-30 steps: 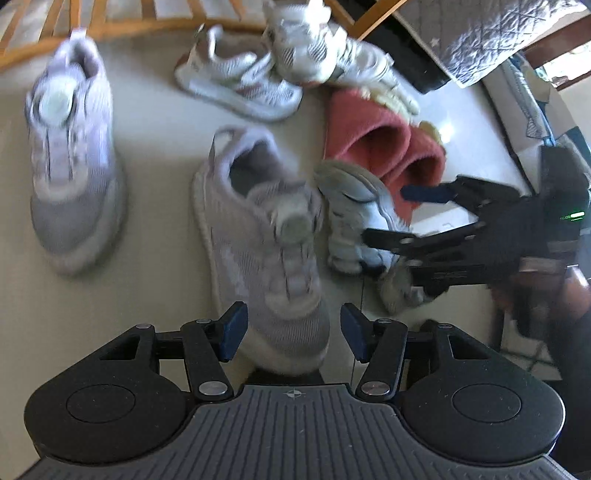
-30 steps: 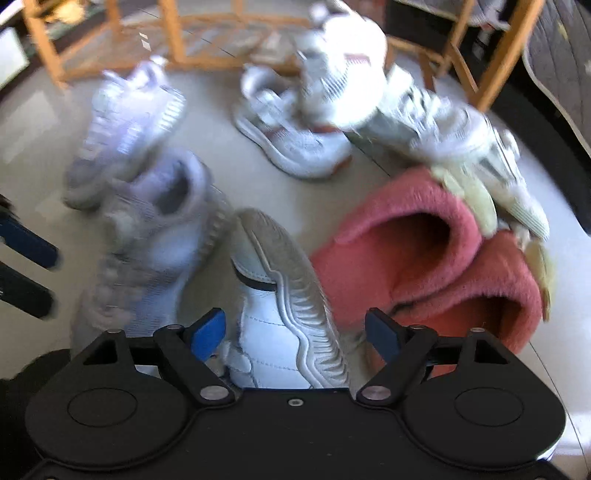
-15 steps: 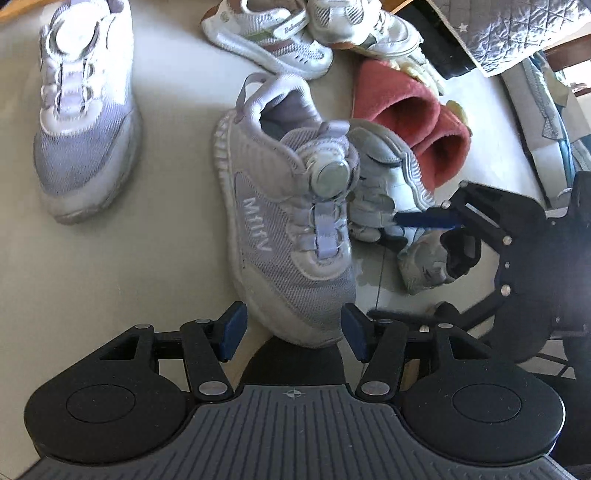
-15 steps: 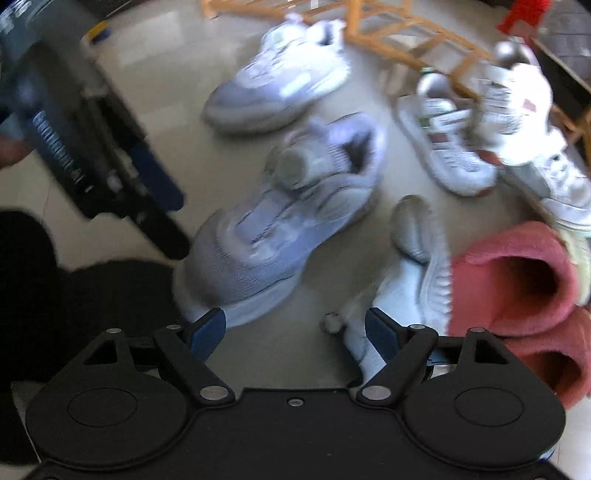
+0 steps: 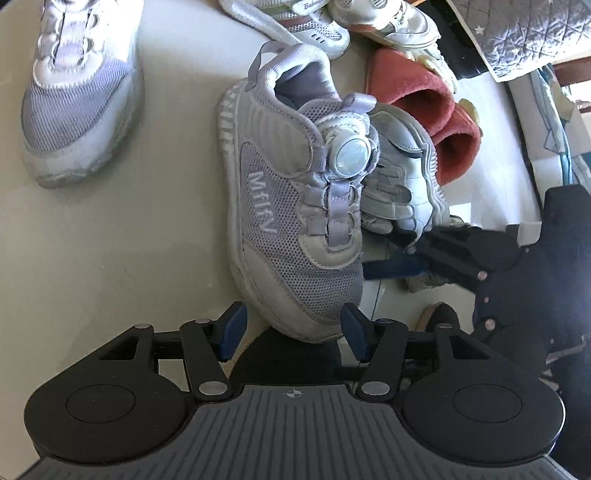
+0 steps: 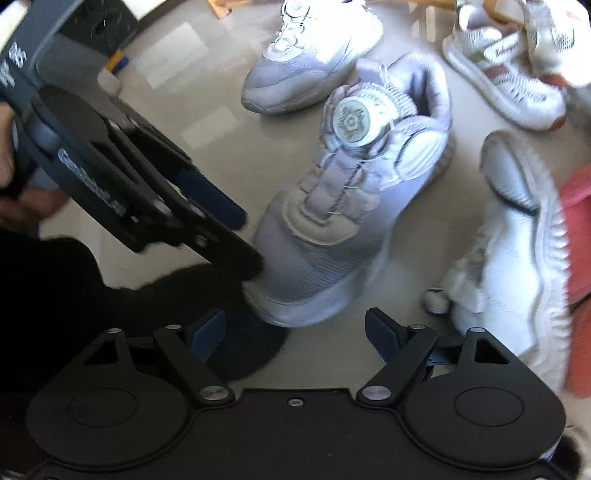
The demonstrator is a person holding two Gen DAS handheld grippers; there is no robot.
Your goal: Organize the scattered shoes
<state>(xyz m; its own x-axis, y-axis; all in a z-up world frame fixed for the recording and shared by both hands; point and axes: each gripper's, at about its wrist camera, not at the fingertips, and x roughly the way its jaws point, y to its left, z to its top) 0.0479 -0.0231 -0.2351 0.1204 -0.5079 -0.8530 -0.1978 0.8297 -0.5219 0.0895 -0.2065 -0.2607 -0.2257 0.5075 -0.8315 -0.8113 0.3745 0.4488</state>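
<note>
Closing left claw (image 5: 291, 332) straddles lavender sneaker (image 5: 291, 206), toe toward it, heel away; right claw (image 6: 295, 332) apart

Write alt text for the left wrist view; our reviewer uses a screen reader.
The left gripper, fingers closing, straddles the toe of a lilac dial-lace sneaker on a pale floor. Its mate, white sneakers and red slippers lie beyond.

Looks like a home, probably an entryway or bedroom corner

Glossy beige tiled floor (image 5: 110, 240) with kids' shoes all over it: lilac mesh sneakers with dial closures (image 5: 295, 206), white strap sneakers (image 6: 506, 77), a pair of fuzzy coral-red slippers (image 5: 424, 110). There's a light wooden slatted shoe rack (image 6: 436, 3) at the back and a grey quilted blanket with little stars (image 5: 517, 33) hanging down nearby.
</note>
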